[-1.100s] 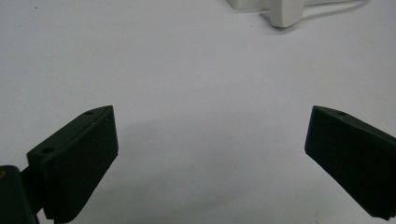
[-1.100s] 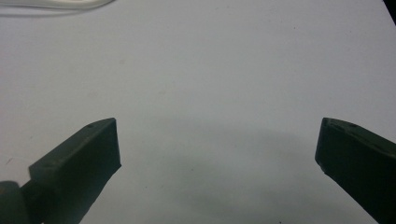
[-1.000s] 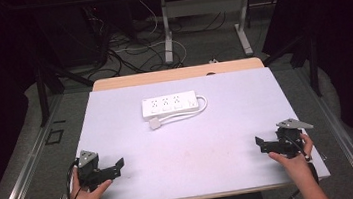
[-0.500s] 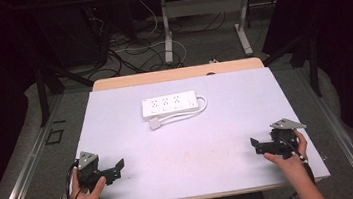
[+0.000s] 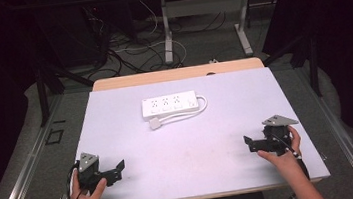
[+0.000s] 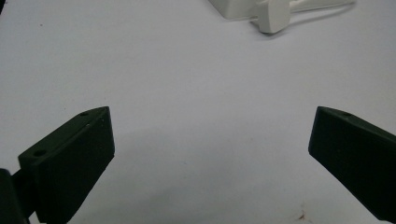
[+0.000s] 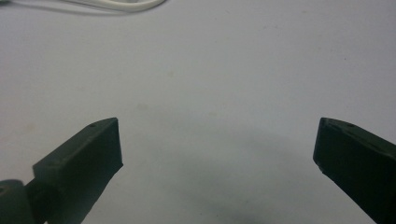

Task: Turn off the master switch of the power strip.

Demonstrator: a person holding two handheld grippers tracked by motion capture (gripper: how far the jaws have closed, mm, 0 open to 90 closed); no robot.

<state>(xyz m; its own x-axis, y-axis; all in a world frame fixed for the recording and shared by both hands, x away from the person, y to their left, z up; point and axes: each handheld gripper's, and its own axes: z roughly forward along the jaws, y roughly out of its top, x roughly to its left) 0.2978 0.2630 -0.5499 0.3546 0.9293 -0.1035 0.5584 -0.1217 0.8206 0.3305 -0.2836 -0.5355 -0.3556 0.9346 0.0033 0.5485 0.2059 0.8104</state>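
High view showed a pale lavender rectangular table (image 5: 194, 142) bearing a white plastic three-socket power strip (image 5: 170, 104) mid-far, its plug (image 5: 155, 124) beside; left gripper (image 5: 117, 167) and right gripper (image 5: 248, 143) rested well apart near the front edge, jaws spread, path unobstructed.

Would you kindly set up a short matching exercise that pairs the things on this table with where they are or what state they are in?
Things:
1. power strip
2. plug
3. left tool
4. right tool

Places or states:
A. open, near the table's front right edge
B. lies at the end of the white cord, just in front of the strip
C. open, near the table's front left corner
D. lies flat toward the far middle of the table

Pairs: 1-D, 2-B, 3-C, 4-A
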